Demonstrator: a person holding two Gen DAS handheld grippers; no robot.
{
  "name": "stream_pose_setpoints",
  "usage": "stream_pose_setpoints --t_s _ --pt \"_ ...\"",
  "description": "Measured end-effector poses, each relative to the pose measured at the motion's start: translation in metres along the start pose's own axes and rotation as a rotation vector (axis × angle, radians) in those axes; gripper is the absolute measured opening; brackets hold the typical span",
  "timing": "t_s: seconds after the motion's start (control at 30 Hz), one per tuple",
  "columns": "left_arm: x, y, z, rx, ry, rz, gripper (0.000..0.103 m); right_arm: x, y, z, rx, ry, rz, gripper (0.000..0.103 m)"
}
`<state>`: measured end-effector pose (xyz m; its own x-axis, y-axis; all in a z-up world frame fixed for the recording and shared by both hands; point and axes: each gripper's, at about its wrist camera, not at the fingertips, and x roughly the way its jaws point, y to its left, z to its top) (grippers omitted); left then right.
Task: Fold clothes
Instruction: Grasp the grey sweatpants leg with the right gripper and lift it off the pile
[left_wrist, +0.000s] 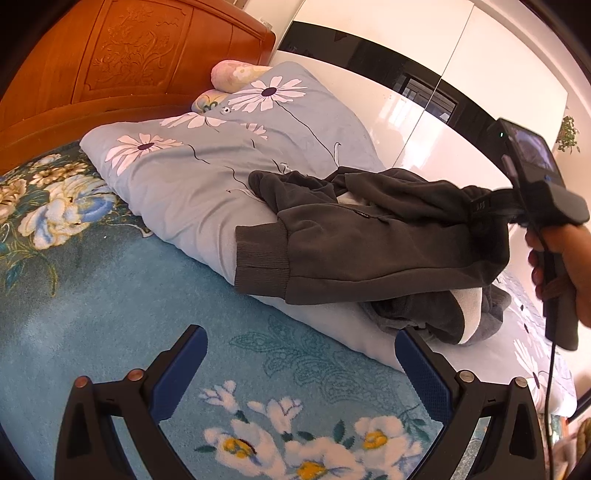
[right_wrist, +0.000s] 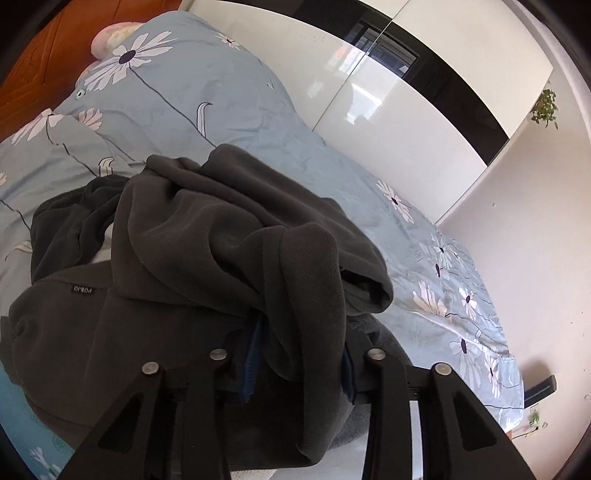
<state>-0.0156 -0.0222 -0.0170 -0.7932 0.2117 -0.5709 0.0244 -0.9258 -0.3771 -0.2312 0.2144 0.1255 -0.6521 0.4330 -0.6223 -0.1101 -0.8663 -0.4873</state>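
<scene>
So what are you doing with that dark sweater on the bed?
A person is folding clothes using a gripper in each hand. The right gripper has pinched a bunch of the dark grey sweatshirt and is holding it up over the flowery grey-blue quilt. The left gripper is open, holding nothing, above the teal flowered blanket. More grey clothing lies crumpled underneath. Nothing looks folded yet.
</scene>
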Motion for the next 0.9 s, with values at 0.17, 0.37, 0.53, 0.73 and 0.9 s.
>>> stream_pose_setpoints --t_s 0.17,0.37,0.53,0.73,0.9 --pt "-0.012 -0.002 -0.005 -0.033 0.023 -0.028 0.103 -0.058 -0.031 0.036 0.005 -0.108 -0.009 0.013" --pt "-0.064 -0.016 -0.005 -0.012 -0.025 -0.077 0.103 -0.153 -0.075 0.047 0.064 -0.276 0.034 0.012" --pt "-0.122 -0.029 0.0 0.01 -0.089 -0.102 0.103 -0.237 -0.103 0.037 0.058 -0.393 0.069 0.011" --pt "-0.185 -0.039 0.005 0.057 -0.113 -0.101 0.103 -0.324 -0.142 -0.008 0.041 -0.47 0.191 0.011" --pt "-0.228 -0.016 0.008 -0.008 -0.09 -0.07 0.103 -0.369 -0.147 -0.067 0.007 -0.491 0.325 0.011"
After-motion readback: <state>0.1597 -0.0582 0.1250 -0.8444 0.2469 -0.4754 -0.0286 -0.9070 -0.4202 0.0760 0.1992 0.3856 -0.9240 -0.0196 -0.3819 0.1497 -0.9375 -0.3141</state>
